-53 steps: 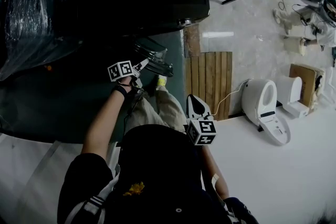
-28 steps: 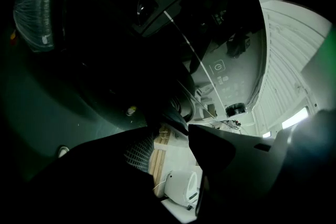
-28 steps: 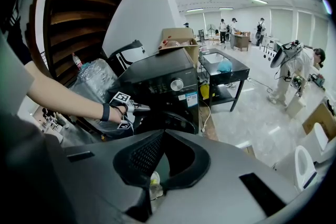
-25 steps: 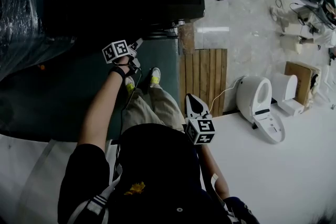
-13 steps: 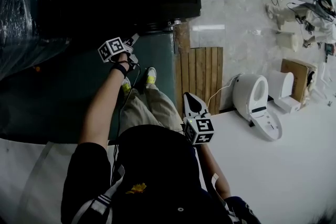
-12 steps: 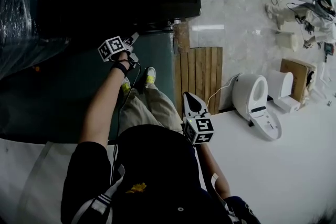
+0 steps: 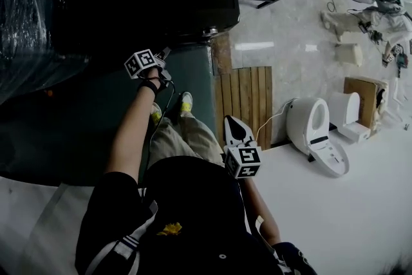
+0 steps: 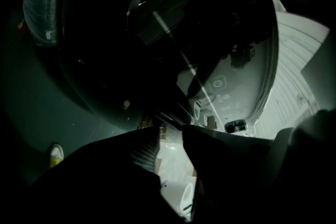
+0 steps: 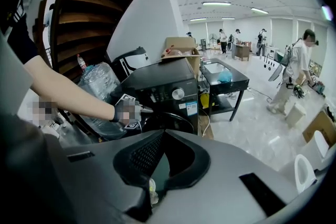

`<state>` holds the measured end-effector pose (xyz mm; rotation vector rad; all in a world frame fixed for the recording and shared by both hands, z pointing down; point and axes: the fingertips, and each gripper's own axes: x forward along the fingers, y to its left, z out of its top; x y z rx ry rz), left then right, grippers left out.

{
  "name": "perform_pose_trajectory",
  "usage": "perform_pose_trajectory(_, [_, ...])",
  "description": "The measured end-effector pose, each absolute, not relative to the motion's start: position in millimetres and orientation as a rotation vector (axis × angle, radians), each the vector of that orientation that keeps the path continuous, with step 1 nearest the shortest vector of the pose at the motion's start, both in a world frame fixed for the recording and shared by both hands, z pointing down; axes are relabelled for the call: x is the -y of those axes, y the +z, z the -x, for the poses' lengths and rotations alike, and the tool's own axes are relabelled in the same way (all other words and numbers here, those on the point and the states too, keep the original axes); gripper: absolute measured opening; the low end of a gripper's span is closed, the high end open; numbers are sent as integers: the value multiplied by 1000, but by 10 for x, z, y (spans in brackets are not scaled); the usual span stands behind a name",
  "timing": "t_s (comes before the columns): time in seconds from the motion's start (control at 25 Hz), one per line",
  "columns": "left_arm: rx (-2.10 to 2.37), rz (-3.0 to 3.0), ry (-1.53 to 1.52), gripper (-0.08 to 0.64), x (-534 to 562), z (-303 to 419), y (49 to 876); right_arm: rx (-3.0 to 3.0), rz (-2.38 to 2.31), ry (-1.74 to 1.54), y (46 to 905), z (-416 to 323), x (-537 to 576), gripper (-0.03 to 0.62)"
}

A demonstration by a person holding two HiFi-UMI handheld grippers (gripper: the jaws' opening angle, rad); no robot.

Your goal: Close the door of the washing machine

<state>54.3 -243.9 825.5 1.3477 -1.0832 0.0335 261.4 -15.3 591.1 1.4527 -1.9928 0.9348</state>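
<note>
The left gripper [image 8: 170, 134] is seen part open, its jaws closing with nothing between them; the right gripper [image 9: 163, 136] is held shut and empty. Just beyond the left jaws, toward twelve o'clock, the door [image 8: 157, 60] of the black washing machine [image 9: 168, 86] is met: round, dark, glossy glass in a rigid rim. It is judged stiff, hinged and slippery, so it is best pushed at the rim, not pinched.

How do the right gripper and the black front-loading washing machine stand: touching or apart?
Apart. Right gripper view: black washing machine stands well beyond right gripper.
</note>
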Motion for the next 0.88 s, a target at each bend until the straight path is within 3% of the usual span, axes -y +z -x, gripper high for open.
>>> perform_pose_trajectory(0.08, [1104,-1424,103,50,2291,-565,8113,2023,-1464,917,5842,-2599,260,28])
perform_pose_trajectory(0.36, [1097,-1639,138,17,1535,-541,7230,2182,-1472,809,5430,-2269,809,28])
perform_pose_trajectory(0.88, [1533,-2070,253,17,1334,607,5174,2431,-1370,583,4506,-1351,1288,28])
